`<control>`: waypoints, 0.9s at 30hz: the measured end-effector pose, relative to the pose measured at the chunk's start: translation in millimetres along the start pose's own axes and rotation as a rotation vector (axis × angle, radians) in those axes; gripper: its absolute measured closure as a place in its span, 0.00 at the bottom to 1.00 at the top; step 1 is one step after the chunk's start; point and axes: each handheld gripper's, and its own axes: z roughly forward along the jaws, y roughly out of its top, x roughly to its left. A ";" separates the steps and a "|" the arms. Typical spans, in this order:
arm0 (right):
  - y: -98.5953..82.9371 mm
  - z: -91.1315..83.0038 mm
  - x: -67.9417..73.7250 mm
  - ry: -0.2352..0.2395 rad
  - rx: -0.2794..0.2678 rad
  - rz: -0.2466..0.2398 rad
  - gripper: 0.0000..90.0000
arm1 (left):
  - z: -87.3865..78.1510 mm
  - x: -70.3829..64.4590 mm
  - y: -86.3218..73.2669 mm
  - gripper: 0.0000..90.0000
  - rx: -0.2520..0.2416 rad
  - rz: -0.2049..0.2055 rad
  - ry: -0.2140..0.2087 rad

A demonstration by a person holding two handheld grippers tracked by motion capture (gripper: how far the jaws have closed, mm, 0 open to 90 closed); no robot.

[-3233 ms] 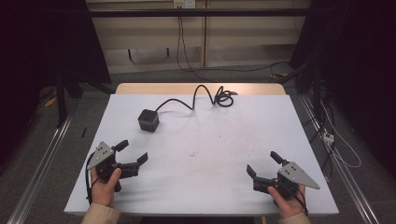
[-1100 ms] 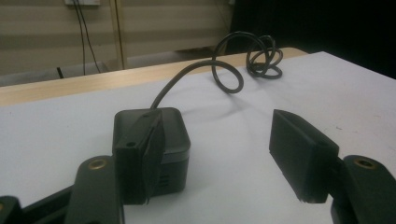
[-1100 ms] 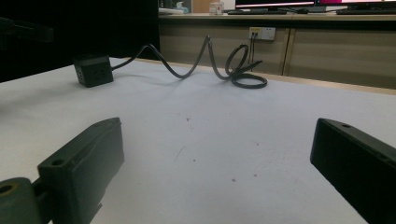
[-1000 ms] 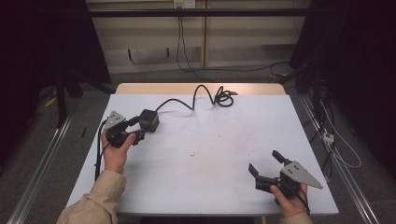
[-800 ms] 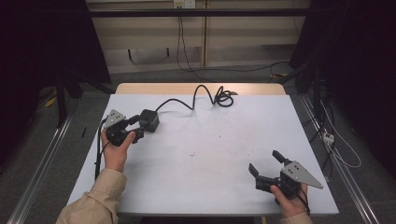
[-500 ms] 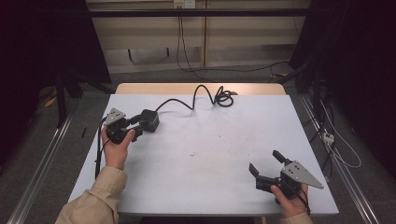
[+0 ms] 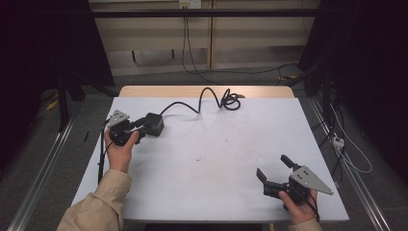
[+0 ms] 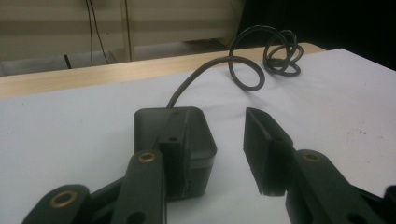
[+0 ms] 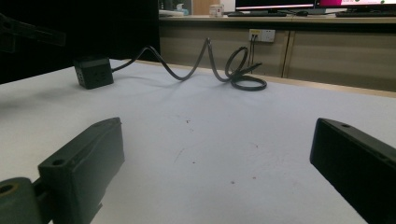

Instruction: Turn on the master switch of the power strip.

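A black cube-shaped power block (image 7: pixel 154 123) sits at the table's left rear, and its black cable (image 7: pixel 202 98) loops back to a coil near the far edge. My left gripper (image 7: pixel 140 127) is open right at the block. In the left gripper view the block (image 8: pixel 196 135) lies just beyond the left jaw, which overlaps its front, while the right jaw stands apart to its right; the left gripper (image 8: pixel 212 123) holds nothing. My right gripper (image 7: pixel 274 168) rests open near the front right, and the right gripper view (image 9: pixel 215 140) shows bare table between its jaws, with the block (image 9: pixel 93 71) far off.
The white table (image 7: pixel 216 159) has a wooden strip along its far edge (image 7: pixel 192 91). The cable coil (image 7: pixel 231 101) lies at the back centre. Metal rails run along the floor on both sides, and loose wires lie on the floor at the right.
My left gripper has travelled from the front left of the table up to the block and edged closer to it over the last second. The right gripper has stayed in place.
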 end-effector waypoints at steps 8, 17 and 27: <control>0.1 -0.2 -0.4 0.003 0.001 0.001 0.03 | 3.0 -0.5 7.2 0.73 0.005 0.008 -0.005; 0.4 -0.2 -0.4 0.003 -0.001 -0.002 0.03 | 6.2 3.2 10.6 0.77 0.020 0.012 0.004; 0.9 -1.0 -1.1 0.000 -0.002 0.001 0.03 | 8.6 9.0 13.8 0.81 0.036 -0.003 0.015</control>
